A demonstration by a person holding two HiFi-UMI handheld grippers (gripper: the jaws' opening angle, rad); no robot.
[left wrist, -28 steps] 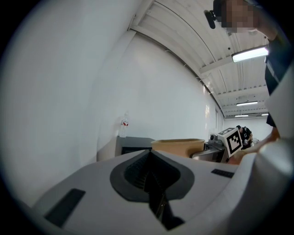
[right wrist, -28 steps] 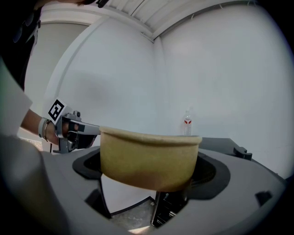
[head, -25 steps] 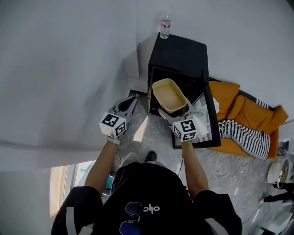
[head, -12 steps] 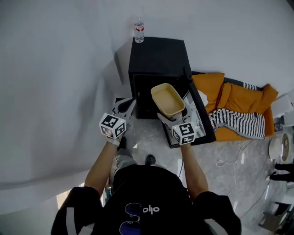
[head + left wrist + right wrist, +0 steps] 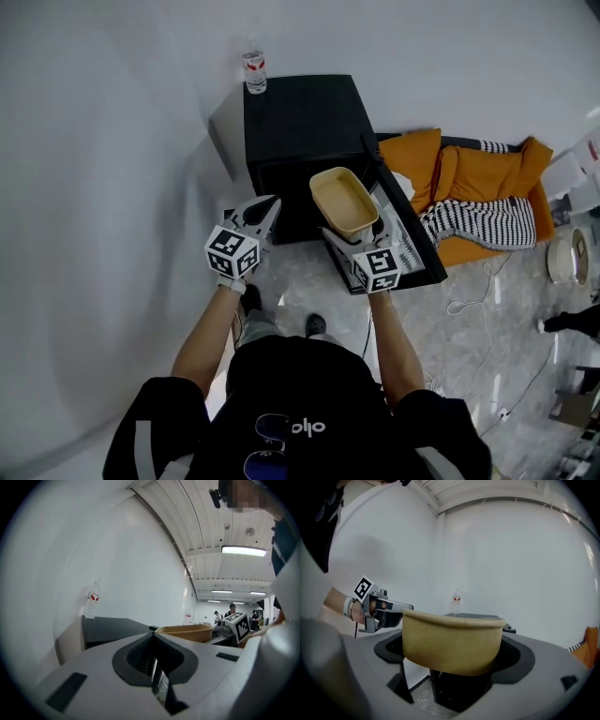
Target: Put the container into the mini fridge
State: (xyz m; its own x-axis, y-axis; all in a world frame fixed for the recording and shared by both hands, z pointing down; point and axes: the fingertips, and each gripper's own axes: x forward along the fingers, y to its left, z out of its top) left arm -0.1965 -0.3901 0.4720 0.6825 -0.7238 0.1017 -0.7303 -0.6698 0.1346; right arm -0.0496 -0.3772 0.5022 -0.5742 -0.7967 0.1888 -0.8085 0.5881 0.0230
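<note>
The black mini fridge (image 5: pixel 302 127) stands against the white wall, its door (image 5: pixel 405 246) swung open to the right. My right gripper (image 5: pixel 354 231) is shut on the near rim of a beige open container (image 5: pixel 344 199), holding it level in front of the fridge opening. From the right gripper view the container (image 5: pixel 452 639) fills the gap between the jaws, with the fridge's dark inside (image 5: pixel 457 691) below it. My left gripper (image 5: pixel 268 206) hangs shut and empty left of the container, near the fridge's front left corner. The left gripper view shows the container (image 5: pixel 185 632) to its right.
A water bottle (image 5: pixel 254 70) stands on the fridge's back left corner. Orange cushions with a striped cloth (image 5: pixel 473 211) lie right of the open door. Cables (image 5: pixel 487 281) trail over the marble floor. The white wall runs close along the left.
The head view has swung, so the fridge now sits further left in it. The right gripper still holds the container at the fridge's front; the left gripper has hardly moved.
</note>
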